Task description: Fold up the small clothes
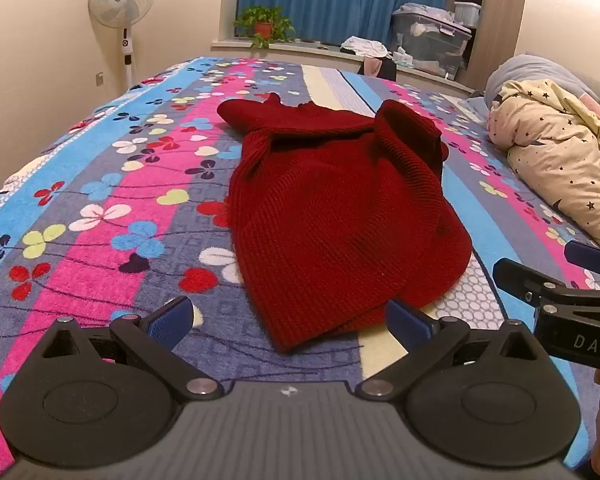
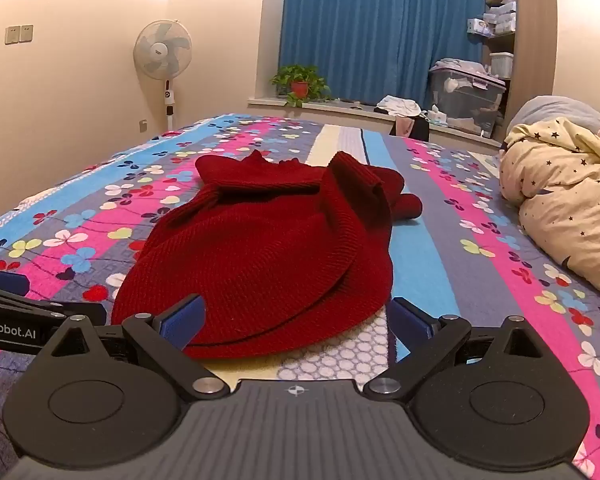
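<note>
A dark red knitted sweater lies crumpled on the flowered bedspread, its hem nearest me and sleeves bunched at the far end. My left gripper is open, its blue pads either side of the hem's near corner, just above the bed. In the right wrist view the sweater fills the middle, and my right gripper is open around the hem's near edge. The right gripper also shows in the left wrist view, and the left gripper in the right wrist view.
A cream star-patterned quilt is heaped on the bed's right side. A standing fan, a potted plant and storage boxes stand beyond the bed by the blue curtain.
</note>
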Demonstrator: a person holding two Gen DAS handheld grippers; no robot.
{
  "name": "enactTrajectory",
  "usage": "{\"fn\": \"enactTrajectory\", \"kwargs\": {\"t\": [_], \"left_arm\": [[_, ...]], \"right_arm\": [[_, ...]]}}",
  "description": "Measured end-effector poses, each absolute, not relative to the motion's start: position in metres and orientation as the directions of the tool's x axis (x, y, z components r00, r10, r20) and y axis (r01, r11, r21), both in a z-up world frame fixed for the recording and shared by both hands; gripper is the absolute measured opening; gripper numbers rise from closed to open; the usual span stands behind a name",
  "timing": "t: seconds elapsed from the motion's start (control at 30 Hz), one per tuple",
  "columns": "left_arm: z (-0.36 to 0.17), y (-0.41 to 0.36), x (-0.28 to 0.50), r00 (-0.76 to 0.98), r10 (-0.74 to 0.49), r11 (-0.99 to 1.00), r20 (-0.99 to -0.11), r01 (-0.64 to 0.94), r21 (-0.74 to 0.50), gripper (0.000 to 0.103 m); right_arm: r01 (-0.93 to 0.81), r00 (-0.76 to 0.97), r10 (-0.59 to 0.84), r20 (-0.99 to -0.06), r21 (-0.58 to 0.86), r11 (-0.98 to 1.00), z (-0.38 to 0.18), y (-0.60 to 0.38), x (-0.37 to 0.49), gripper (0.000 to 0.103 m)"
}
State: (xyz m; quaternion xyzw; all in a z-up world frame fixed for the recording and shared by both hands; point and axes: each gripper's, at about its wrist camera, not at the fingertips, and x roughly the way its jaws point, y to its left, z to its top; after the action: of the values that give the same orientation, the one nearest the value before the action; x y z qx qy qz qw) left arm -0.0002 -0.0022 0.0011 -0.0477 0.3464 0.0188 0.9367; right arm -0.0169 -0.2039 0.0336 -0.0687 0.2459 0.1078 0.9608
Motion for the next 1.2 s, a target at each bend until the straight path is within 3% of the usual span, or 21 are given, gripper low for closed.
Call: {"fn": "enactTrajectory", "kwargs": {"t": [1.2], "left_arm": [[0.0056,-0.0073,-0.0011,0.774,0.003,0.996,-0.634,-0.058,-0.066,0.102]], "right_arm": [[-0.236,0.858,0.171,-0.484,-0.077,0.969,0.0335,-0.2008,-0.0166,0.098]]}}
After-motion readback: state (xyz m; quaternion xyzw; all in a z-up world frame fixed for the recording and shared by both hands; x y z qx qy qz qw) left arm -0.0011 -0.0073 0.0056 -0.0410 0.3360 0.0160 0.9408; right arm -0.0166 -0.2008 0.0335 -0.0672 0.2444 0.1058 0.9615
